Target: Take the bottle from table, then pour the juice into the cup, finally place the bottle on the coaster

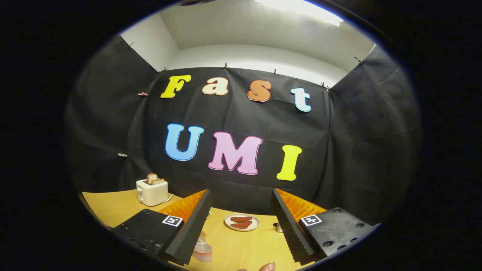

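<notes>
- While we hold the gripper [241, 222] high and level, its fingers stand released and wide apart, gripping nothing.
- We see the wooden table [241, 250] spread below, with a toaster [152, 191] holding bread at the far left.
- We note a plate [242, 222] of reddish-brown food far ahead between the fingers.
- We find the bottle [202, 249] near us, just beside the left finger, upright and untouched.
- We judge it light, clear plastic, somewhat slippery and squeezable; taking it around the mid-body, below the neck, seems safest.
- We glimpse a fingertip [266, 267] nearest us.
</notes>
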Motion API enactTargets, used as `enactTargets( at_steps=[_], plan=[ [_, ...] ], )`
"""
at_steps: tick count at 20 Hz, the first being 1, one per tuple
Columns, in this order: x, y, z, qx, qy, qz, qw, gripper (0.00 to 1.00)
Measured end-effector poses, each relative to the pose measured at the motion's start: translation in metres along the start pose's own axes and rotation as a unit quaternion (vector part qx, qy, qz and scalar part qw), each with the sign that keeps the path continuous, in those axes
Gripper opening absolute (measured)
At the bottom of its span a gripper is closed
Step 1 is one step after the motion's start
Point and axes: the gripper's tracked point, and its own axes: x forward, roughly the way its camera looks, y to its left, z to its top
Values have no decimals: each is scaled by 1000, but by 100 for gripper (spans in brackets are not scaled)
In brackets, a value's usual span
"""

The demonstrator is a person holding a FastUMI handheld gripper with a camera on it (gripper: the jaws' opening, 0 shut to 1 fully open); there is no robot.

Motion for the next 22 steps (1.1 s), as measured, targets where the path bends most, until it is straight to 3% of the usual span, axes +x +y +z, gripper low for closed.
enactTargets(
  at_steps=[15, 22],
  plan=[
    [-4, 22, -12, 3, 10, 33, 999, 97],
    [-9, 42, -44, 28, 15, 54, 998, 97]
  ],
)
